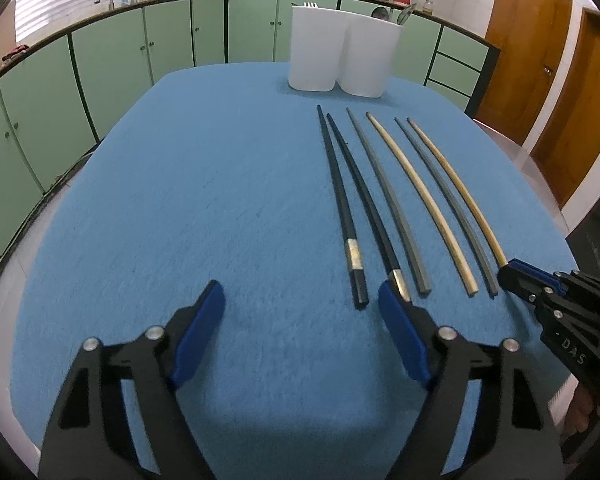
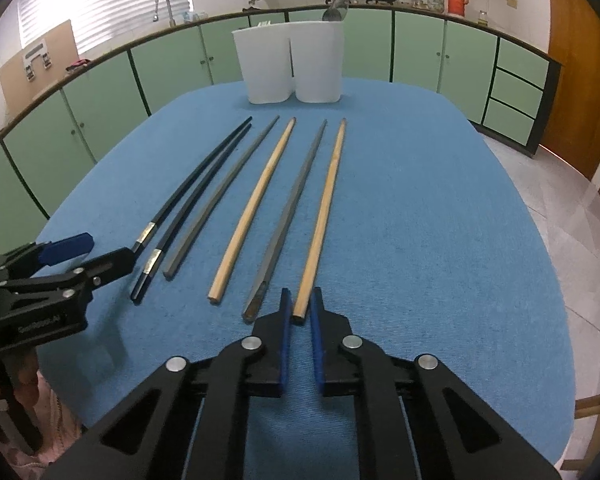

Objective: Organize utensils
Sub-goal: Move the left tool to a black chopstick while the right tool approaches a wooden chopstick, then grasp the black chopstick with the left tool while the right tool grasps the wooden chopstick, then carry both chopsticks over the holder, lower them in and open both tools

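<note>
On blue counter, six chopsticks in row before white holders. Right gripper fingers clenched on butt of outermost wooden chopstick — light, stiff, smooth, likely to pivot if pinched loosely. Left gripper released, straddling black chopstick end — untouched.

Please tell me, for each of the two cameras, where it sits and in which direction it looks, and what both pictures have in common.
Left wrist: sits on the left gripper, looks forward and down over the blue table to the white containers; its own open fingers show, also the right gripper.
Right wrist: sits on the right gripper, same direction; its fingers clamp the wooden chopstick; the left gripper shows at left.
Shared: six chopsticks, containers, green cabinets.
</note>
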The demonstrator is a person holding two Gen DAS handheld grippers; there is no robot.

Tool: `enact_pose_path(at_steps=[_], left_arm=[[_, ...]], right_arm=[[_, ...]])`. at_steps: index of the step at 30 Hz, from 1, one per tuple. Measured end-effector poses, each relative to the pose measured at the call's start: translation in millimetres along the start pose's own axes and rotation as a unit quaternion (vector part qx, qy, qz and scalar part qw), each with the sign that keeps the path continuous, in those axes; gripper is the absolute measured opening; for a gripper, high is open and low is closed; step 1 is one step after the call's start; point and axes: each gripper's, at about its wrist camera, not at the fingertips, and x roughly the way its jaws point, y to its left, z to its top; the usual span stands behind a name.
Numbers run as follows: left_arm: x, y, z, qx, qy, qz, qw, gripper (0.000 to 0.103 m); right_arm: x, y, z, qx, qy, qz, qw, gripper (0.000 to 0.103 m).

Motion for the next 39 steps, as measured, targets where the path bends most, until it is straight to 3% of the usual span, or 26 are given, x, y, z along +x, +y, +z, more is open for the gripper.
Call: enact_pose_path(at_steps=[5, 8, 13, 14, 21, 32, 39], left_arm=[[1, -6, -1, 0.014, -0.004, 0.01, 0.9998, 0.065], [-1, -14, -3, 0.025, -0.008, 0.013, 0.9996, 0.054], [-1, -31, -4, 0.05, -0.014, 0.004, 0.9987, 0.01], [-1, -34, -4, 0.053, -0.014, 0.005, 0.9985, 0.007], [-11, -32, 0, 0.046, -0.027, 0.016, 0.9985, 0.006], [-85, -31, 43, 0.062, -0.147, 0.036, 0.9865, 0.006], [-115, -29, 90, 0.058, -0.204, 0.031, 0.9768, 0.006]], right_arm=[[0, -6, 0, 0.012, -0.001, 0.005, 1.0, 0.009], [1, -6, 1, 0.015, -0.001, 0.005, 1.0, 0.009], [1, -6, 1, 0.016, 0.0, 0.002, 1.0, 0.009], [1, -6, 1, 0.017, 0.0, 0.001, 1.0, 0.008], [-3, -13, 4, 0.026, -0.005, -0.004, 1.0, 0.007], [-58, -26, 45, 0.009, -0.073, -0.008, 0.997, 0.007], [-99, -38, 95, 0.012, -0.131, 0.006, 0.991, 0.007]])
